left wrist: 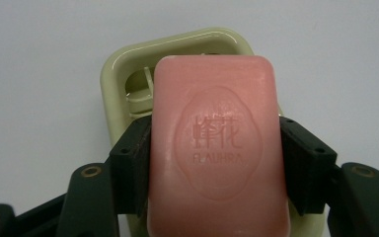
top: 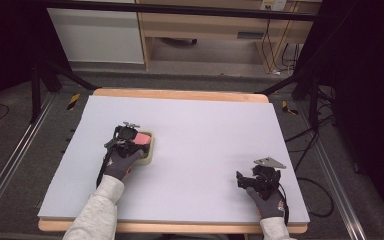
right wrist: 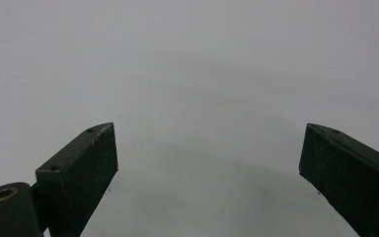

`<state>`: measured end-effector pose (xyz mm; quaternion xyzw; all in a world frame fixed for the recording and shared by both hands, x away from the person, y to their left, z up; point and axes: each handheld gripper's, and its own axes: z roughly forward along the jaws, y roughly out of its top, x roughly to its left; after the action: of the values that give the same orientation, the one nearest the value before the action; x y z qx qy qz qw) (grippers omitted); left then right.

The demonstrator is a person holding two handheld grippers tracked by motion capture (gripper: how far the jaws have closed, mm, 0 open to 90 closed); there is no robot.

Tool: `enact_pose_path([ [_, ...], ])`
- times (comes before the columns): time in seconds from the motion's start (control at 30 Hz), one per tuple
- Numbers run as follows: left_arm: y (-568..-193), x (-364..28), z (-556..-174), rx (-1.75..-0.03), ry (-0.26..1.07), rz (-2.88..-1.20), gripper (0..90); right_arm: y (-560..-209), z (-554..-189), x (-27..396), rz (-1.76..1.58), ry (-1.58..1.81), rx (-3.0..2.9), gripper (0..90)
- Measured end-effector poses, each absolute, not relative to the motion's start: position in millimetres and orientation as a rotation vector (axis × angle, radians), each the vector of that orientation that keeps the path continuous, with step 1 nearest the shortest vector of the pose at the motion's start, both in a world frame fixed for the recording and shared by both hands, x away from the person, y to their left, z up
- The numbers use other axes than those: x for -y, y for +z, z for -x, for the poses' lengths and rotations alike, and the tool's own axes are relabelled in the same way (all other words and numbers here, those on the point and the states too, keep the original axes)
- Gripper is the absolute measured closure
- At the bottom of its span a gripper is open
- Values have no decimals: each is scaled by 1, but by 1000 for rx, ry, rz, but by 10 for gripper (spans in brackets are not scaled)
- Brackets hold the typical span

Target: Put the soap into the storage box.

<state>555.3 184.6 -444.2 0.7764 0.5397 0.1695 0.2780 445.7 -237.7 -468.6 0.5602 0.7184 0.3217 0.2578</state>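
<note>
A pink soap bar (left wrist: 219,143) with an embossed oval mark is clamped between the jaws of my left gripper (left wrist: 217,163), which is shut on it. Under and behind the bar lies a pale green soap dish (left wrist: 128,64) with a slotted inner tray. In the high view the left gripper (top: 128,139) holds the pink soap bar (top: 143,138) over the soap dish (top: 148,154) at the table's left-middle. My right gripper (right wrist: 207,163) stands open over bare table, nothing between its jaws. It rests near the front right, right gripper (top: 248,180).
The white tabletop (top: 205,135) has a wooden rim and stands on a grey floor. Cables (top: 310,145) trail off the table's right side. Shelving and a white panel stand beyond the far edge.
</note>
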Motion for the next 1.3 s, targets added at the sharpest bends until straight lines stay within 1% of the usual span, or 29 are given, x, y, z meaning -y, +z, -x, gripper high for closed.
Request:
enact_pose_path([
  [0.67, -445, -183, -554, -1452, 474, -2072, 371, -468, -446, 237, -1519, 870, -1948, 78],
  [0.8, -439, -186, -552, -1434, 477, -2049, 357, -468, -446, 237, -1517, 869, -1947, 78],
  [1.3, -419, -183, -539, -1356, 555, -2051, 300, -467, -444, 238, -1525, 877, -1928, 78],
])
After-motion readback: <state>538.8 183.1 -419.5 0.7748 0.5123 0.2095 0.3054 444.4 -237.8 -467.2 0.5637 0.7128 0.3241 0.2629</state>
